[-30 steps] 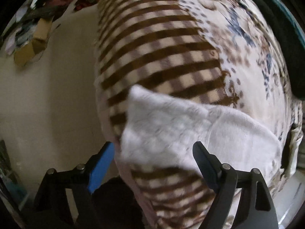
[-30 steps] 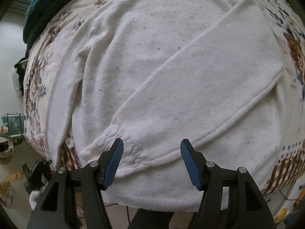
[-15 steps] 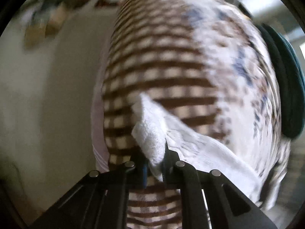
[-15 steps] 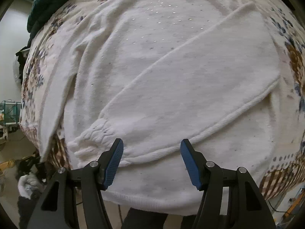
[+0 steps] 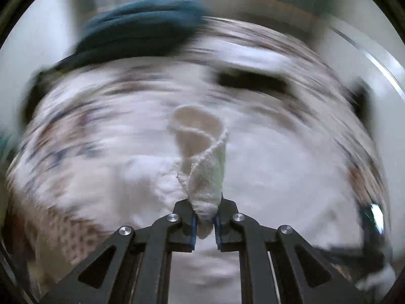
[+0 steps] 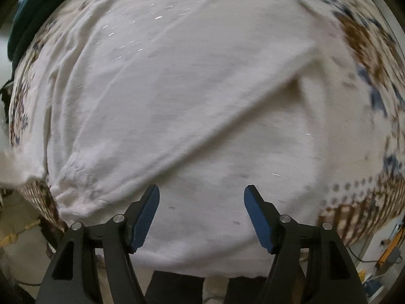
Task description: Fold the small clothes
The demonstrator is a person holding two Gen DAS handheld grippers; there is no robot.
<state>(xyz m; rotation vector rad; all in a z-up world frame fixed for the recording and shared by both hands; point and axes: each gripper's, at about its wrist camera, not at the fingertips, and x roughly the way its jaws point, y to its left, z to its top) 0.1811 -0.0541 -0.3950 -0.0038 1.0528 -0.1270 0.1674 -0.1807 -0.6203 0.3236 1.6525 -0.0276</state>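
Note:
A white knit sweater (image 6: 202,88) lies flat on a patterned bedspread (image 6: 364,40), one sleeve folded slantwise across its body. My right gripper (image 6: 201,195) hovers over the sweater's lower part near the hem; its jaws are opening and no cloth is pinched between them. In the blurred left wrist view, my left gripper (image 5: 204,219) is shut on the knitted cuff of the other sleeve (image 5: 202,167), which stands up from the pads with its open end showing, above the sweater's body (image 5: 278,177).
A dark teal folded cloth (image 5: 141,35) lies at the far end of the bed, also seen as a teal pile (image 6: 27,22) at top left. A dark object (image 5: 253,82) lies beyond the sweater. Floor clutter and cables (image 6: 387,253) show past the bed's near edge.
My left gripper shut on the sleeve cuff, lifted it and swung round towards the sweater's body. My right gripper slid along the sweater towards its hem, its jaws a little wider.

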